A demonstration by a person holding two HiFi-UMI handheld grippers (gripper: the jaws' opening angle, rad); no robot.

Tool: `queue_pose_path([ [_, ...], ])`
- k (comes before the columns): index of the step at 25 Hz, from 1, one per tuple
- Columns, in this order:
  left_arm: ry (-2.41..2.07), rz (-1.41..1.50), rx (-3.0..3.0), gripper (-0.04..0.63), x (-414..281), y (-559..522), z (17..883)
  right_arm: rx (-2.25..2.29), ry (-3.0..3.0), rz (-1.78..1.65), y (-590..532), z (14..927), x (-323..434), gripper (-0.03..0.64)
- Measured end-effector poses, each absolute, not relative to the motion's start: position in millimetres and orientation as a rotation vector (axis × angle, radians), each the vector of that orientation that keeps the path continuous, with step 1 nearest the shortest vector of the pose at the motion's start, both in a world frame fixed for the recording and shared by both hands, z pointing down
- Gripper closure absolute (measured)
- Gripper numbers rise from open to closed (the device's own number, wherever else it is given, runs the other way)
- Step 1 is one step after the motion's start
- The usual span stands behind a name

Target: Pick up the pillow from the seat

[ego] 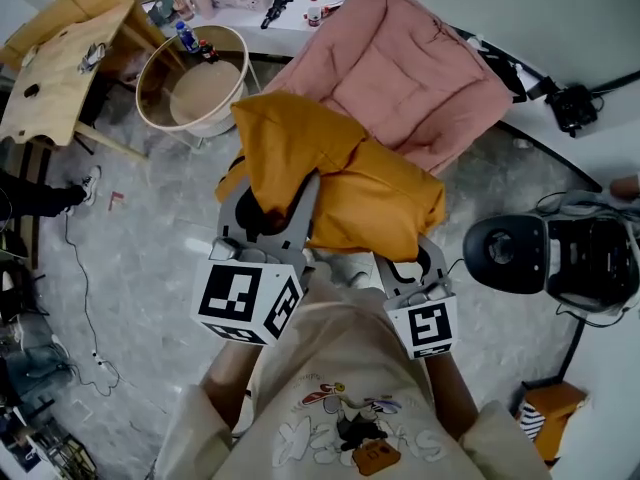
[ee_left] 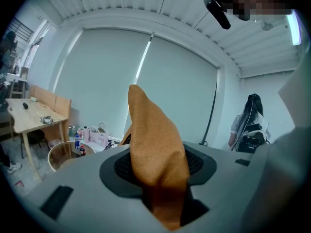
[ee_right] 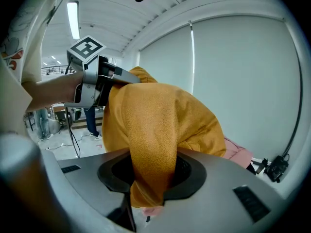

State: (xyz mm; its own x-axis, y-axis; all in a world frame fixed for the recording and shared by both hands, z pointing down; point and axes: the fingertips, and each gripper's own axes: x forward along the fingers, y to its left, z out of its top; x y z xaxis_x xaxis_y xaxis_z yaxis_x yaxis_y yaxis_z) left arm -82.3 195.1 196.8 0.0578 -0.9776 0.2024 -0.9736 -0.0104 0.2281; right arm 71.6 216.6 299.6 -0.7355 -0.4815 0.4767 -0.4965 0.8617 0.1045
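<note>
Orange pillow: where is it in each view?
Head view: centre, pillow in front of pink seat.
Left gripper view: centre, fold rising from between jaws.
Right gripper view: centre, draped over jaws.
Landmark: pink seat, head view top, right gripper view lower right.

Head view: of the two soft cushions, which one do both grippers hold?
The mustard-orange fabric pillow: the left gripper and right gripper have jaws shut on it. The pink quilted seat cushion is ungripped.

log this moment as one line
phase: holding | left gripper: shut on pillow | right gripper: shut on pillow | pillow: held up before pink seat
</note>
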Motion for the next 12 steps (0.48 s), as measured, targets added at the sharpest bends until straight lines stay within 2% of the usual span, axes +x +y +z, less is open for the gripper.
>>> queue_pose_path([
  [12, -2.031, 0.026, 1.982, 0.388, 18, 246, 194, 0.643, -2.607, 0.068, 257, 303, 170, 0.469],
])
